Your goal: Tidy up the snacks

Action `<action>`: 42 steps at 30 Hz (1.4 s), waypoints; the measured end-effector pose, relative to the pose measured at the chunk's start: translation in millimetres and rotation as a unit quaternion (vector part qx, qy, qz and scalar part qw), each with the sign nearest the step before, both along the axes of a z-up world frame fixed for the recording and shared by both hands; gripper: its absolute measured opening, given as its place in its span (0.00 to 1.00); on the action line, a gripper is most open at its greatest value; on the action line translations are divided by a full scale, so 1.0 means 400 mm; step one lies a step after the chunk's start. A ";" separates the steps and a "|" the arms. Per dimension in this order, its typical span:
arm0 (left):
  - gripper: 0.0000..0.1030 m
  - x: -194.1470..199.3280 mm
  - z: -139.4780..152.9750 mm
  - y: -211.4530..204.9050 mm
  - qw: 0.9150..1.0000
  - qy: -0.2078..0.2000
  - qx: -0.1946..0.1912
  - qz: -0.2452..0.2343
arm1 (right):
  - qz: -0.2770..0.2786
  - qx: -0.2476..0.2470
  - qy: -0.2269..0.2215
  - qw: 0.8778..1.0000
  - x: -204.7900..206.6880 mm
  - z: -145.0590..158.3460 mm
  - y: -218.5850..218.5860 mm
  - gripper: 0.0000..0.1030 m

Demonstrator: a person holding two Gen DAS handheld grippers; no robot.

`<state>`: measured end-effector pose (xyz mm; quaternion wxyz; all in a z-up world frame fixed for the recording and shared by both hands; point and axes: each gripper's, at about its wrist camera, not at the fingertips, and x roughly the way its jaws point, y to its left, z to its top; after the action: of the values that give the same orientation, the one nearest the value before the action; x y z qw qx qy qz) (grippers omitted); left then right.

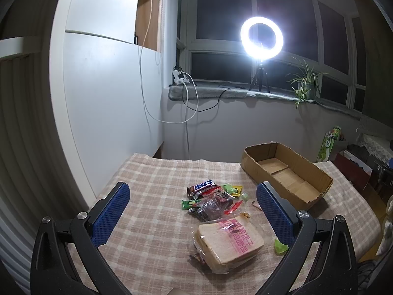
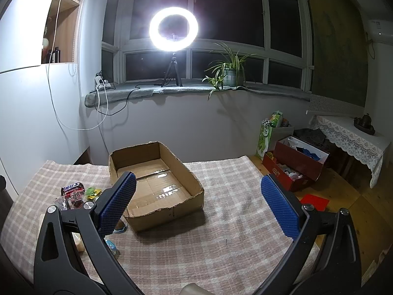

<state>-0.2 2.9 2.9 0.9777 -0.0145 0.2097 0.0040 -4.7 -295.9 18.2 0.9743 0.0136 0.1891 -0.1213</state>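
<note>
Over a table draped in a pink checked cloth (image 1: 152, 184), both the left gripper (image 1: 194, 209) and right gripper (image 2: 199, 199) are hovering with fingers spread wide, snacks (image 1: 213, 199) lying left of the cardboard box (image 2: 157, 182), a ring light (image 2: 173, 27) glaring from the far windowsill.

Open, empty brown cardboard box (image 1: 287, 172). Beside it, a heap of small colourful wrapped snacks (image 1: 213, 200). Clear-bagged sliced bread (image 1: 229, 243) lies flat, nearest.

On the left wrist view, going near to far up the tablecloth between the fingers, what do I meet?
Bagged sliced bread → clear packet of dark red snacks → chocolate bar → bare checked tablecloth. The empty cardboard box sits off to the right.
</note>
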 end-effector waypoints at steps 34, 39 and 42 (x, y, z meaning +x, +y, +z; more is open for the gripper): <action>0.99 0.000 -0.004 -0.008 1.000 -0.002 0.000 -0.004 | 0.001 0.001 0.000 1.000 0.003 -0.002 0.006 1.00; 0.99 -0.001 -0.003 -0.011 1.000 -0.001 0.000 -0.004 | 0.001 0.001 0.000 1.000 0.005 -0.003 0.006 1.00; 0.99 -0.001 -0.004 -0.009 1.000 -0.002 0.000 -0.004 | 0.002 0.001 0.001 1.000 0.005 -0.003 0.008 1.00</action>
<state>-0.6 -0.5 1.4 0.9780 -0.0141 0.2082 0.0000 -2.9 -292.6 17.0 0.9743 0.0145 0.1903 -0.1196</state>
